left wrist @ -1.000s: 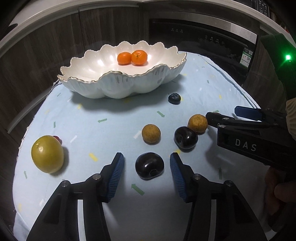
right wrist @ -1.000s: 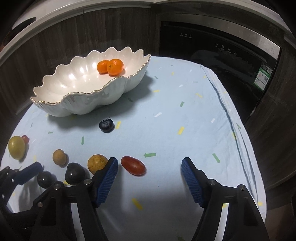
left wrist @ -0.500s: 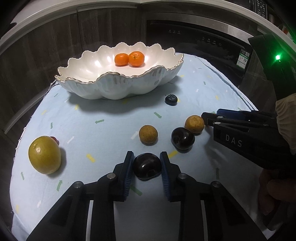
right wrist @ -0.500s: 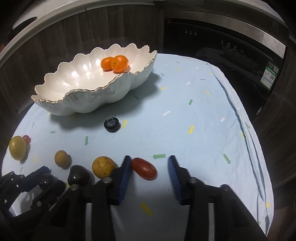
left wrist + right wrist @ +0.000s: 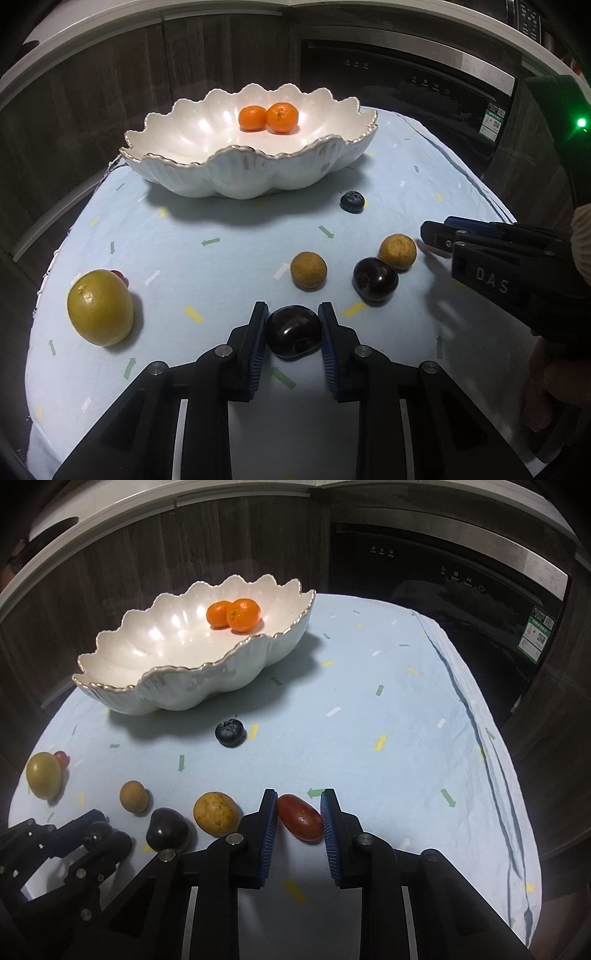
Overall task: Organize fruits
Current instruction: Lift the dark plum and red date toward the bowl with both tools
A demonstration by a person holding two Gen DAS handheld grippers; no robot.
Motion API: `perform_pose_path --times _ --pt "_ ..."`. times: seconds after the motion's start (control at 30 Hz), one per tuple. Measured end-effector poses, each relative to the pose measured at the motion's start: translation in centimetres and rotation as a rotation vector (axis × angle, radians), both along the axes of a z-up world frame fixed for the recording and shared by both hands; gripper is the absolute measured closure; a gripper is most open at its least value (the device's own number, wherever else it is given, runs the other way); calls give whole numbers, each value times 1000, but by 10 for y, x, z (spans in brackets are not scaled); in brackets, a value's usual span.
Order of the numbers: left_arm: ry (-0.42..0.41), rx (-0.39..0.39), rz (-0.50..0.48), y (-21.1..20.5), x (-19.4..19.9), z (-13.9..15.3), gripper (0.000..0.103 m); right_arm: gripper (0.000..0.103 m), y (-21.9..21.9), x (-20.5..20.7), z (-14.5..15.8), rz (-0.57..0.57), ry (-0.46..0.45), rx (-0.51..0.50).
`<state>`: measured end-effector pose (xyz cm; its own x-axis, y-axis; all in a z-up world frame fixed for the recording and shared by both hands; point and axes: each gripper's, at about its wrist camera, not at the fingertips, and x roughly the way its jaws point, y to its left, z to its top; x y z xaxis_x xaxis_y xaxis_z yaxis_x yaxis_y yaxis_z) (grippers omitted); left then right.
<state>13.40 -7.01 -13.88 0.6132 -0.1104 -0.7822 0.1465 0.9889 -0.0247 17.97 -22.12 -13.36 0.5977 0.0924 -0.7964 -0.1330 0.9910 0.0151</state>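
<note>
Fruit pickup, both hands at once. Left gripper (image 5: 293, 334) clenched on a dark plum (image 5: 293, 331), pads pressing its two sides, fruit resting on the pale blue cloth (image 5: 221, 258) at the near edge. Right gripper (image 5: 299, 818) clenched on a red oblong tomato (image 5: 300, 816), which lies slantwise between the pads, also down on the cloth.

Shell-shaped white bowl (image 5: 236, 184) sits far and left of both; two mandarins (image 5: 267, 118) already inside.

Loose on the cloth: second plum (image 5: 375, 280), two tan round fruits (image 5: 308, 269), blueberry (image 5: 352, 201), yellow-green citrus (image 5: 99, 308) at far left.

Judgement: lift straight up first, clearing neighbours. The tomato's slanted seating looks prone to swivel, so keep the squeeze steady, not harder. Carry over the scalloped rim, lower close to the mandarins, then let go.
</note>
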Motion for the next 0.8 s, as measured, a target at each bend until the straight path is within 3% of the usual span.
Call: perform_pose_path --times 0.8 --pt "-99 -24 26 18 1 53 75 77 16 -15 53 23 -79 -15"
